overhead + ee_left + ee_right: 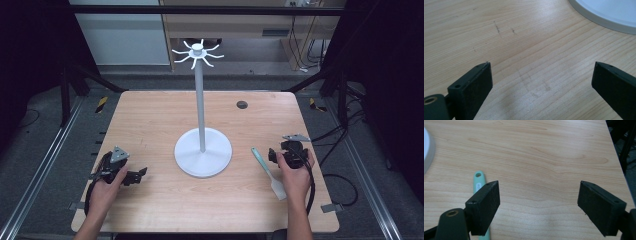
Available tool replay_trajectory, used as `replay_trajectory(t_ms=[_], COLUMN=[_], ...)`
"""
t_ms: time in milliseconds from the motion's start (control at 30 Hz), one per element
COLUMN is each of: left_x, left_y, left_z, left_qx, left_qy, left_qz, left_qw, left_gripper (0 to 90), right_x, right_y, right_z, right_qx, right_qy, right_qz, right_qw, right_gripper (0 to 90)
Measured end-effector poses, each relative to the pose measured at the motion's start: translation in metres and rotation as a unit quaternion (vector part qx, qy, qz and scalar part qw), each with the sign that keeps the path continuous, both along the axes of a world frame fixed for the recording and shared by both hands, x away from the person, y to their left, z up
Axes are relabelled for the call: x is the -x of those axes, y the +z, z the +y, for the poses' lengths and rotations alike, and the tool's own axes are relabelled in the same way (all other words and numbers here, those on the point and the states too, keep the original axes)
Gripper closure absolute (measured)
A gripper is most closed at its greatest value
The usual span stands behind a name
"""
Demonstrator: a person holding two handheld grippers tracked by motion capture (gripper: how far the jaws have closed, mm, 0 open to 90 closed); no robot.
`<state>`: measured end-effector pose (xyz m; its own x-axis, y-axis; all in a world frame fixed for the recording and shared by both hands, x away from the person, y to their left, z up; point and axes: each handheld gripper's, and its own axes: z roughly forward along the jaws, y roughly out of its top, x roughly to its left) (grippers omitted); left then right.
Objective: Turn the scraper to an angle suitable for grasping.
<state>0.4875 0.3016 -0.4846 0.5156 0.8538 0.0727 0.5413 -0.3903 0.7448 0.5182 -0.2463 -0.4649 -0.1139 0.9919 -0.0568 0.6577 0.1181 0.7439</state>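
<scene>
A white stand point(202, 150) with a round base, a tall pole and a crown of hooks point(198, 53) rises from the middle of the wooden table point(150, 115). A spatula point(268, 173) with a mint-green handle and a white blade lies flat to the right of the base. My right gripper point(281, 148) rests just right of the spatula, jaws open and bare; in the right gripper view the green handle point(478, 182) lies beside the left jaw, outside the gap. My left gripper point(141, 174) rests at the front left, open over bare wood, with the base rim point(599, 18) ahead.
A small dark round grommet point(242, 104) sits in the tabletop at the back right. Metal rails point(45, 160) run along both sides of the table. Cables trail on the floor at the right, and shelving stands beyond the far edge.
</scene>
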Motion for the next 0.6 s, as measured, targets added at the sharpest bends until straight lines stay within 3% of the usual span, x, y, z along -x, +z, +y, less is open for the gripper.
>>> replay_trajectory(t_ms=[133,233,400,500,533,600], left_x=[0.0,0.0,0.0,0.0,-0.001,-0.001], left_y=[0.0,0.0,-0.001,-0.002,-0.002,-0.002], left_z=[0.0,0.0,-0.002,-0.002,-0.002,-0.002], left_qx=[-0.001,-0.004,-0.009,-0.011,-0.011,-0.011], left_qy=[0.0,-0.002,-0.004,-0.005,-0.005,-0.005], left_qz=[0.001,0.002,0.005,0.006,0.007,0.008], left_qw=[1.0,1.0,0.9999,0.9999,0.9999,0.9999], left_gripper=[3.0,3.0,3.1,3.2,3.3,3.3], right_x=[0.0,0.0,-0.002,-0.003,-0.005,-0.007], right_y=[0.001,0.003,0.006,0.006,0.005,0.005], right_z=[0.001,0.002,0.006,0.013,0.018,0.019], right_qx=[0.006,0.006,0.031,0.026,0.031,0.035], right_qy=[-0.003,0.002,0.036,0.056,0.068,0.075], right_qz=[0.0,-0.002,0.008,0.024,0.033,0.036], right_qw=[1.0,1.0,0.9989,0.9978,0.9967,0.9959], right_gripper=[18.8,24.9,47.9,59.0,68.6,72.1])
